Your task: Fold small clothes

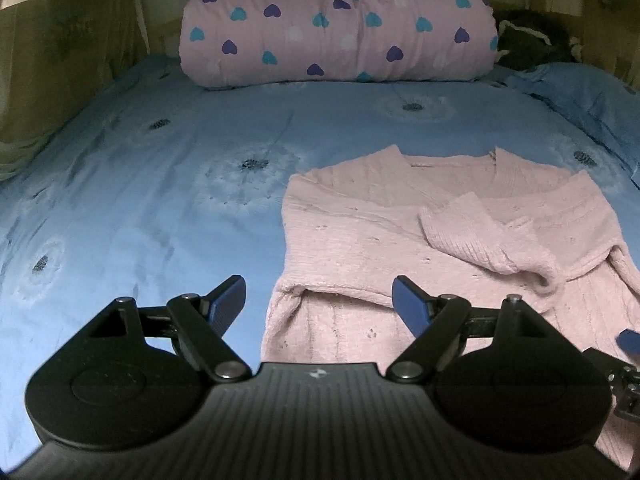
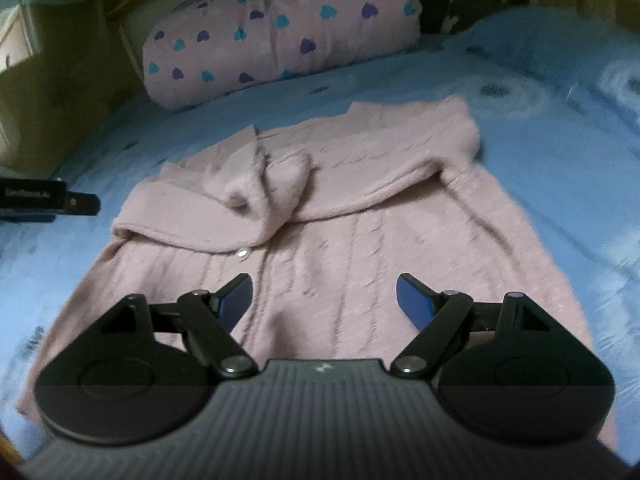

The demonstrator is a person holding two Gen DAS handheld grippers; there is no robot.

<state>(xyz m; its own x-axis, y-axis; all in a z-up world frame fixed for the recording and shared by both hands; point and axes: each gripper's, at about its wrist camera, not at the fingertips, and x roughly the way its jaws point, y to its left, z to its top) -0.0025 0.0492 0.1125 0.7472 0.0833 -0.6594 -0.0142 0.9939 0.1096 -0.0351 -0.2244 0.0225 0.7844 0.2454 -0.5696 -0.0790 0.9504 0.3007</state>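
Pink cable-knit cardigan [image 2: 320, 216] lies flat on my bed's pale blue sheet with dandelion print [image 1: 160, 184], right of centre in the left wrist view. Yellowish walls close in on both sides. Rolled pink quilt with blue and purple hearts [image 1: 336, 24] sits at the far end, a dark bundle [image 1: 532, 40] beside it. Cardigan's long axis runs away from me: neckline points toward the quilt, hem toward my grippers. Both sleeves are folded across the chest, cuffs meeting near the middle. One pearly button [image 2: 243, 255] shows on the placket. My left gripper [image 1: 320, 304] is spread wide, empty, over the hem's left edge. My right gripper [image 2: 324, 300] is equally wide, empty, above the lower body.
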